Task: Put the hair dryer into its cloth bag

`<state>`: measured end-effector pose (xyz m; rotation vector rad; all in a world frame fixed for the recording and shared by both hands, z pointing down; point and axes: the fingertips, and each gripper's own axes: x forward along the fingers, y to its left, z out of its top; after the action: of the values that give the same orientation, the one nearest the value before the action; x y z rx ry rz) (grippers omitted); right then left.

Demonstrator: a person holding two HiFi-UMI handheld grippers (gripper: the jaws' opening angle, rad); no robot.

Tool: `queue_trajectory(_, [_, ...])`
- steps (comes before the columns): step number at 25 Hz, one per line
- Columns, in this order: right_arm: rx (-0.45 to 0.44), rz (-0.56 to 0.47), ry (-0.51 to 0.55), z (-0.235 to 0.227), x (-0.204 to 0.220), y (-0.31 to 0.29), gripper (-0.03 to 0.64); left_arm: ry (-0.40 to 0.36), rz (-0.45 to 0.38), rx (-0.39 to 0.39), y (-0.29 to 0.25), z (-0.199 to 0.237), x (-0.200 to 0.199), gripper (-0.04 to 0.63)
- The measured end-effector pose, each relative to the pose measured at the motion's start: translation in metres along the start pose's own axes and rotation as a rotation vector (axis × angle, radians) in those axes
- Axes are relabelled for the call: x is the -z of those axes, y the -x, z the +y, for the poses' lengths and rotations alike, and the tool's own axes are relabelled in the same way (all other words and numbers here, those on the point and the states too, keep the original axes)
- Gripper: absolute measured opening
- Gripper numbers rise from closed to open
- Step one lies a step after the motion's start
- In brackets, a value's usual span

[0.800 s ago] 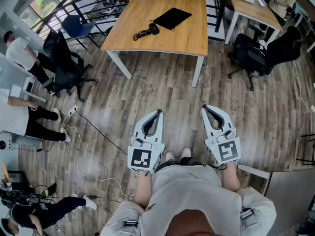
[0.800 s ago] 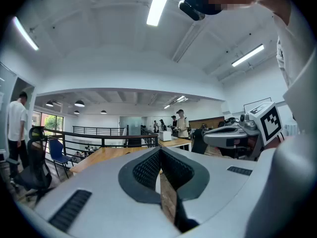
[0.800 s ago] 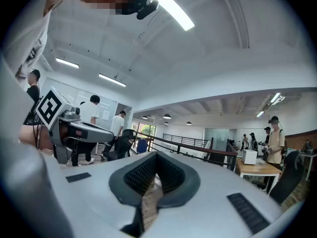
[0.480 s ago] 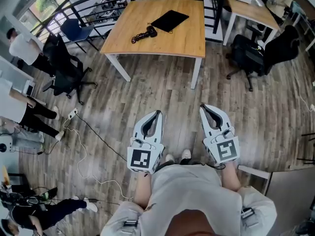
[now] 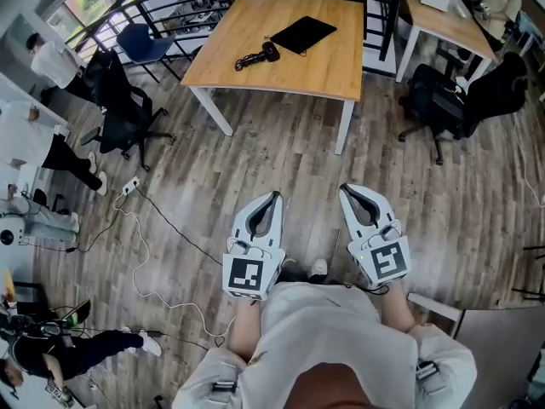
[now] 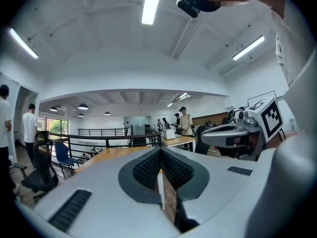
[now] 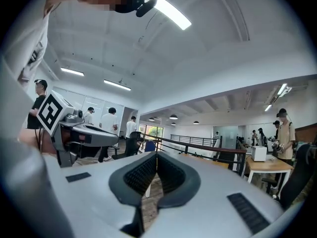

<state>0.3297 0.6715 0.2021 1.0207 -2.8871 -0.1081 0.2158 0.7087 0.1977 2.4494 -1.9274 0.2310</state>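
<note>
here, a grey wood-plank floor (image 5: 255,160) runs to a light wooden table (image 5: 319,62), where the black hair dryer (image 5: 255,57) lies just beside its flat black cloth bag (image 5: 302,33), well apart from both grippers. the left gripper (image 5: 274,196) and right gripper (image 5: 346,189) are held side by side at the person's waist, each with jaws closed together on nothing.

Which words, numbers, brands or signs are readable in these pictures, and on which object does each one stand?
No text is readable.
The left gripper and right gripper carry only black-and-white square markers, not letters.
The hair dryer and dark bag on the table show no legible print.
</note>
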Motion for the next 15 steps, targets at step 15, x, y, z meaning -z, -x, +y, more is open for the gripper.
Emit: queue_trajectory(15, [0.016,0.016,-0.001,-0.025,0.005,-0.038,0.021,-0.015,0.002,0.03,-0.045,0.021,-0.001,0.02])
